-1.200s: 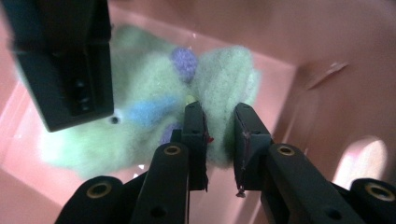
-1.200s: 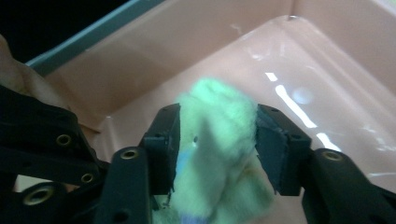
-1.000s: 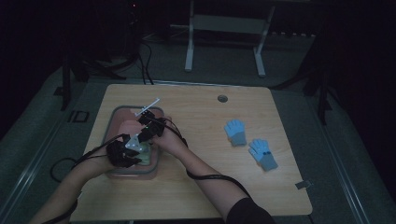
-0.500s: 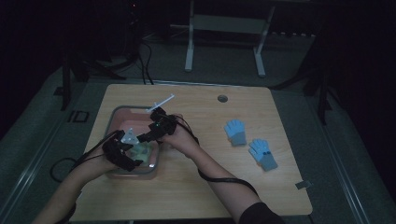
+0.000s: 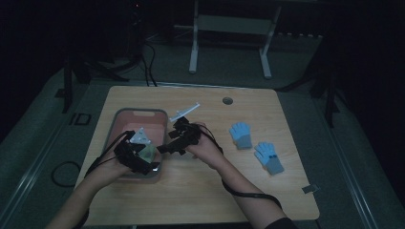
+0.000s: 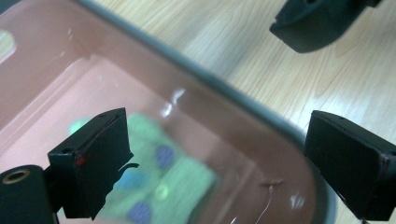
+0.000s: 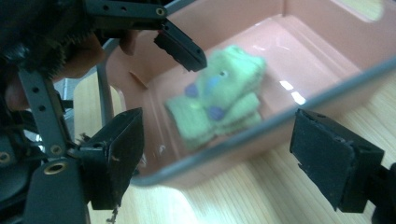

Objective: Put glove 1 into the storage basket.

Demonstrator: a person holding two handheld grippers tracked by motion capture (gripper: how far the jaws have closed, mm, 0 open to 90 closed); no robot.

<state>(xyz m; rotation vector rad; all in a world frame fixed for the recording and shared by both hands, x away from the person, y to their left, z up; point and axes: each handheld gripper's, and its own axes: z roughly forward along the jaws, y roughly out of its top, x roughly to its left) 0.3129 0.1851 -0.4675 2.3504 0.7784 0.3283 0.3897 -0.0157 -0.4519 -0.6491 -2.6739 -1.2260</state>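
Since the earlier frames, we note the right tool has drawn off the pink tray toward the bare wood beside it, and the left tool has lifted a little at the tray's near end; both sets of jaws have just been opening, and nothing sits between either pair.

Item one: green gloves, folded together, with blue dots, lying loose on the tray floor; seen blurred beneath the left tool in its own view as the same gloves.

Item two: pink tray, grey-rimmed, on the left half of the wooden worktop.

Item three: right tool, jaws wide apart, held over the tray's rim, gloves beyond it.

Item four: left tool, jaws wide apart, one over the tray, the other over the worktop.

Item five: two blue gloves, flat on the worktop's right half, well apart from the tray.
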